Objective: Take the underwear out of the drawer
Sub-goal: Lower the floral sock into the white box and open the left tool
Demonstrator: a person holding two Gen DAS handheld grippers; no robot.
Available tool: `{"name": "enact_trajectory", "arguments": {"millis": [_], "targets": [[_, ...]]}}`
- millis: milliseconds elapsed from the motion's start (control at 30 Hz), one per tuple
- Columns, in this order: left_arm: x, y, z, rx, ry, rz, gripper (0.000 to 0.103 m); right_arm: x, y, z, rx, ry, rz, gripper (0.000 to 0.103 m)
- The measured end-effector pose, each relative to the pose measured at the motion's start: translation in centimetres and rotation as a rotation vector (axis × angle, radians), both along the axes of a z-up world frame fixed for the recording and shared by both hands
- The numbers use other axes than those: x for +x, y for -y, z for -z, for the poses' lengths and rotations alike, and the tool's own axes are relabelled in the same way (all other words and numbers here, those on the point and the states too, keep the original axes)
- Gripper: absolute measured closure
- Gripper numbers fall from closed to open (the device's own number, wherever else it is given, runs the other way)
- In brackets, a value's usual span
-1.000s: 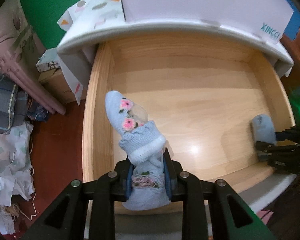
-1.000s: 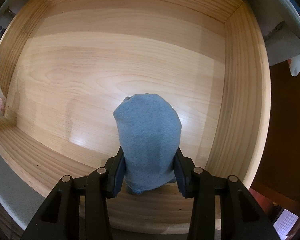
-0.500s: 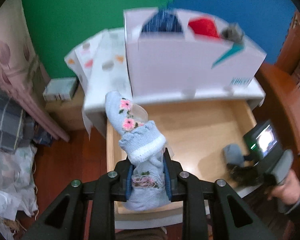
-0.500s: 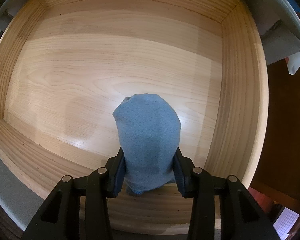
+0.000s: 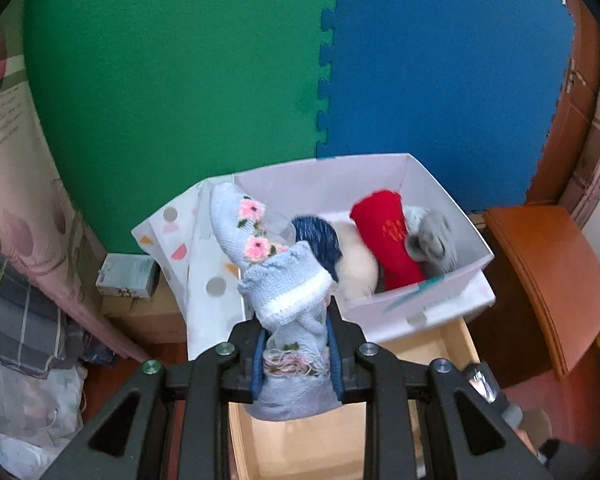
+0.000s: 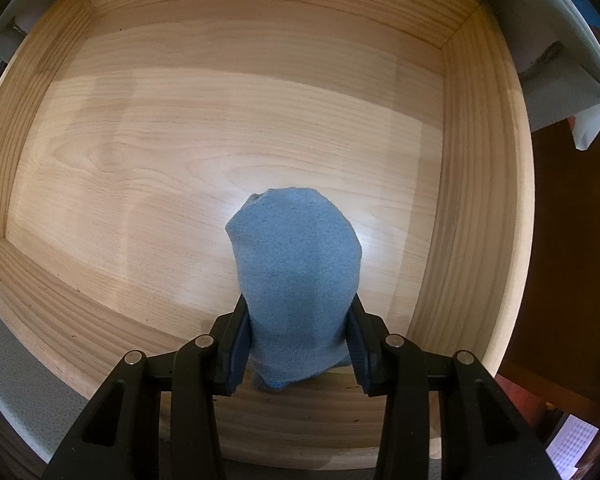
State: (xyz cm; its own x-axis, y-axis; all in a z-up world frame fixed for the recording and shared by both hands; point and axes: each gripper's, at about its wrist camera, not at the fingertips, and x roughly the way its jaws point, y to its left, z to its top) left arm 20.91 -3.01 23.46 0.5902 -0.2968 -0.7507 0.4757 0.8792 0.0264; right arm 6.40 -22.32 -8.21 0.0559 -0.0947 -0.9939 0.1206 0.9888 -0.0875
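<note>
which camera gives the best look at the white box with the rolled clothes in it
The left wrist view: the white box sits open on the cabinet top, its rolled items visible. The right wrist view shows only the wooden drawer, no box.

We have lifted the left gripper (image 5: pixel 296 354) and its flowered knit roll (image 5: pixel 276 280) up out of the drawer (image 5: pixel 320 444); the view now looks down into the white box (image 5: pixel 440 292) of rolled garments above it.

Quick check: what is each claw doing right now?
Left claw: closed on the floral knit.
Right claw: closed on the blue cloth in the drawer.
</note>
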Motion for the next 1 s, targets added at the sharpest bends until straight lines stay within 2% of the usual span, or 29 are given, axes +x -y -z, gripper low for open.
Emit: {"name": "enact_trajectory", "arguments": {"millis": [267,500,833,1000], "targets": [[4.5,3.3,2.9,0.064,-0.044,-0.015,0.078,-0.5,-0.4,-0.1,-0.01,0.013,0.005,0.065],[7.2,5.2,6.7,0.12,-0.078,-0.025,0.078,-0.8,-1.0,-0.4,-0.015,0.02,0.011,0.065],[8.7,5.6,10.5,0.156,-0.119,-0.046,0.078,-0.8,-1.2,-0.8,-0.02,0.02,0.004,0.065],[8.8,5.4,10.7,0.147,-0.128,-0.057,0.076,-0.9,-1.2,-0.9,-0.021,0.021,0.005,0.065]]}}
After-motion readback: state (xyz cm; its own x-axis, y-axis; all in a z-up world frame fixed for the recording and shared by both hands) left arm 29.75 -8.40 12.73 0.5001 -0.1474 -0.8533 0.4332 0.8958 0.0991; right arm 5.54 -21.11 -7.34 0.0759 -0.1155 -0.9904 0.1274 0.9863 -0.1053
